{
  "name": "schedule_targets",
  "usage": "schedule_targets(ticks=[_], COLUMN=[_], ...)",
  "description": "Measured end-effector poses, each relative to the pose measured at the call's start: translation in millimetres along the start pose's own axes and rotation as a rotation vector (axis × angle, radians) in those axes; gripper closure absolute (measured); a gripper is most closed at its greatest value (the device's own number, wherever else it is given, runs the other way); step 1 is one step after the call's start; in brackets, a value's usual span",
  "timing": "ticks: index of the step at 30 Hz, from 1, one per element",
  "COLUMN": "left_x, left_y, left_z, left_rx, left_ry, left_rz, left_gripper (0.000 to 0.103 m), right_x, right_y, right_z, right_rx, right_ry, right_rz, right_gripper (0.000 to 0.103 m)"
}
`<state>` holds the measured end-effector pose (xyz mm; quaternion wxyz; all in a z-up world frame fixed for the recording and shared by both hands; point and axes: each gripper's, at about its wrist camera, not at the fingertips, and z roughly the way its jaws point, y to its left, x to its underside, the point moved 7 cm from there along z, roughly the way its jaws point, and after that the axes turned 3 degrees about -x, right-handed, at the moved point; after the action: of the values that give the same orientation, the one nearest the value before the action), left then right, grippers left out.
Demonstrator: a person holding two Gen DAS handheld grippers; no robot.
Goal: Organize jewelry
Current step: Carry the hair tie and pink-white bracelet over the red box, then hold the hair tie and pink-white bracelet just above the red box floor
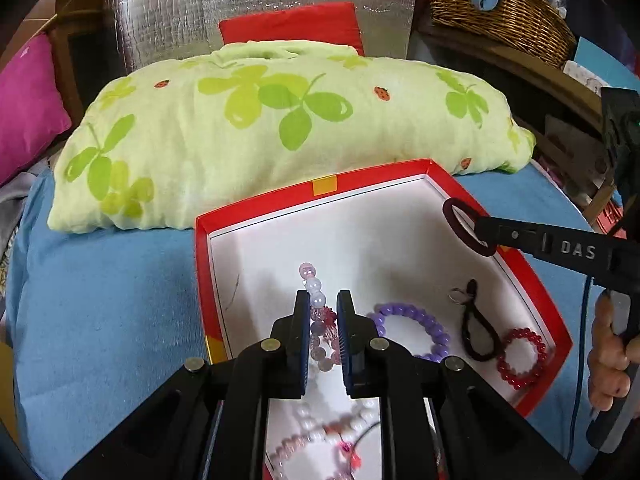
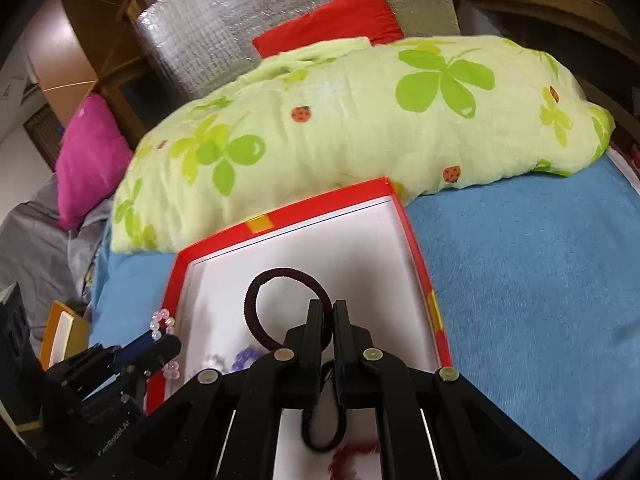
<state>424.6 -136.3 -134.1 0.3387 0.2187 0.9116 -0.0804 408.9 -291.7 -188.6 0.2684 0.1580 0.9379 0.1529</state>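
Left tool (image 1: 323, 312): clamped on a pink and white bead bracelet (image 1: 318, 300), above the box.
Right tool (image 2: 328, 320): clamped on a dark hair tie (image 2: 250, 300), above the box.
Red box (image 1: 202, 264): on the blue bed (image 1: 100, 300); holds a purple bracelet (image 1: 416, 316) and a red bracelet (image 1: 538, 340).

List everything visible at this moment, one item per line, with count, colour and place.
Box: one, red rim, white inside, on the blue bedcover.
Bedcover: one, blue, under the box.
Pillow: one, pale green with clover print, behind the box.
Cushions: one red, one pink, further back.
Wicker basket: one, brown, back right.
Purple bead bracelet: one, in the box.
Red bead bracelet: one, in the box.
Black cord: one, in the box.
Pink-white bead strand: one, between the left gripper's fingers.
Dark hair tie: one, pinched by the right gripper.
Left gripper: black.
Right gripper: black.
Hand: on the right gripper's handle.
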Motion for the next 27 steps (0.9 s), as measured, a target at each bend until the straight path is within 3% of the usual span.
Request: schedule_targets(ticks=[7, 15, 27], left_x=[3, 4, 2], left_y=[2, -15, -22], left_z=[3, -2, -24], left_rx=[-0.009, -0.019, -0.107], left_ry=[0.018, 0.012, -0.046], left_rz=[0.018, 0.062, 0.080], left_gripper=[0.089, 0.089, 0.089], right_x=[0, 3, 4], right_y=[-6, -8, -9], right_z=[23, 19, 8], right_rx=[0.021, 0.021, 0.023], right_ry=[0.043, 0.032, 0.014], right_rz=[0.016, 0.034, 0.017], right_gripper=[0.097, 0.097, 0.097])
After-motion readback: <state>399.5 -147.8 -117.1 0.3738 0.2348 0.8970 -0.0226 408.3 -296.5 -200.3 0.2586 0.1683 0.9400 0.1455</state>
